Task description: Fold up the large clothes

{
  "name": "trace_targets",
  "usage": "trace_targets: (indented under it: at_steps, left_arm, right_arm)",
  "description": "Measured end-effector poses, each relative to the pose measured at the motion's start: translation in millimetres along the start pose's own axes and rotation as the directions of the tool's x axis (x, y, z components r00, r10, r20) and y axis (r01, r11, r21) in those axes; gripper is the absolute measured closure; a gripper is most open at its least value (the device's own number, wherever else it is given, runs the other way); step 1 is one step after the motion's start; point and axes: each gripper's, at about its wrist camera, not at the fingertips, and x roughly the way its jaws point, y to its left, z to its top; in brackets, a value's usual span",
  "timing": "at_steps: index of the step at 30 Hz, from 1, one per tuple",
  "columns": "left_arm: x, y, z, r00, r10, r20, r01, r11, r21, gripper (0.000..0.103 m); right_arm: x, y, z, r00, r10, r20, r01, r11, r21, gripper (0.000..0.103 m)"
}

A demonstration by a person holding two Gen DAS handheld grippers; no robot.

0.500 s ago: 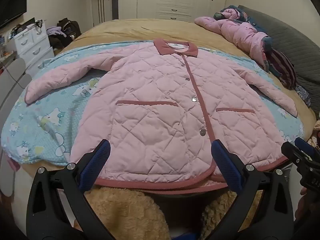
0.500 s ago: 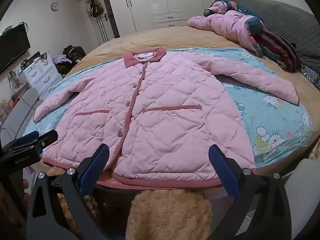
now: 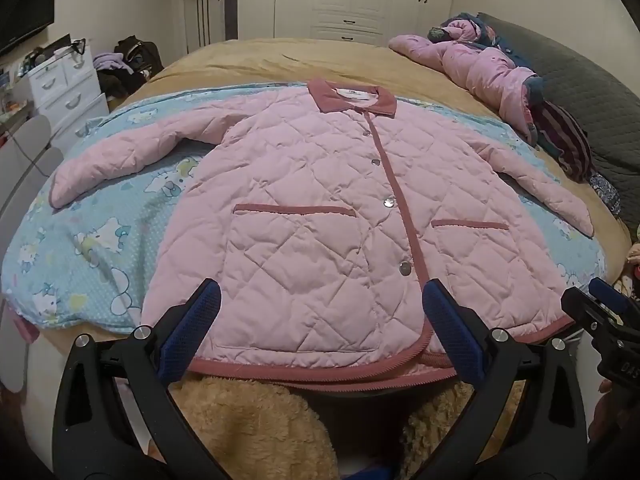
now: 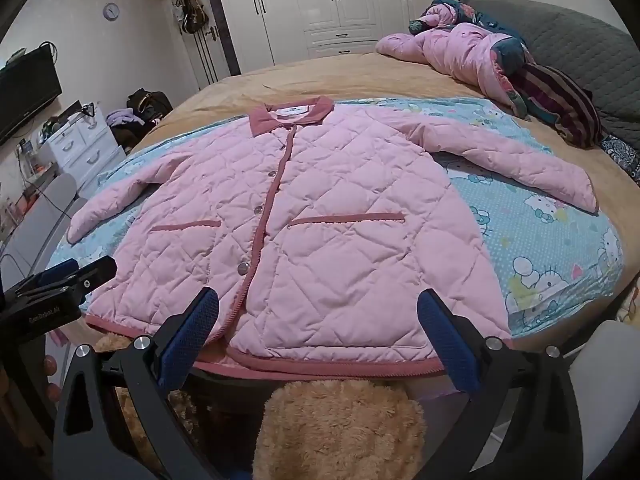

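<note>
The left gripper [image 3: 320,328] hangs spread wide with nothing between its blue pads, poised above the hem of the pink quilted jacket [image 3: 320,208] without touching it. The right gripper [image 4: 316,332] is just beside it, likewise released and empty, over the other half of the hem. The jacket lies flat and face up on the bed [image 4: 312,76], buttoned down the front, collar [image 3: 352,100] toward the far wardrobe [image 4: 340,0], both sleeves spread out sideways. It rests on a light blue cartoon-print sheet [image 4: 560,248] laid over the tan bedcover. A heap of other pink and striped clothes [image 4: 500,60] sits well apart near the grey headboard [image 4: 580,40].
</note>
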Motion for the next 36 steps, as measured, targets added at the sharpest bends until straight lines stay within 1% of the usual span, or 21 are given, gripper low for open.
trace_targets:
  at_steps: [36]
  left_arm:
    - [3.2,0.9,0.3,1.0,0.007,0.002,-0.007,1.0,0.002,0.008]
  right_arm:
    - [3.6,1.0,-1.8,1.0,-0.002,-0.004,0.002,1.0,-0.009,0.004]
